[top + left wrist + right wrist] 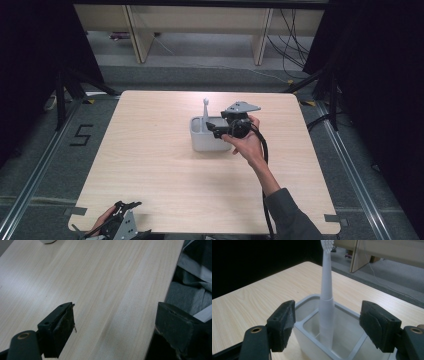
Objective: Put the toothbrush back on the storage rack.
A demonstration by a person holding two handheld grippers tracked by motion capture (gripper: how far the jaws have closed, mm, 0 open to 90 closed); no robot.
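The desk [165,190] is a square board of pale wood grain with rounded corners. It stands on a grey floor [200,75] that looks like carpet tiles. Black curtains [30,60] hang at both sides, and the room is dark there. Behind the desk stands light wooden furniture [200,20] with slanted legs. Some black cables [292,40] hang down at the right of it. A metal rail [30,175] runs along the floor, and beside it the number 5 [81,135] is marked in black tape.

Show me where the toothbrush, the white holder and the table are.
toothbrush [326,285]: right gripper view, on its neck.
white holder [202,142]: high view, on its front wall.
table [150,165]: high view, on bare wood.
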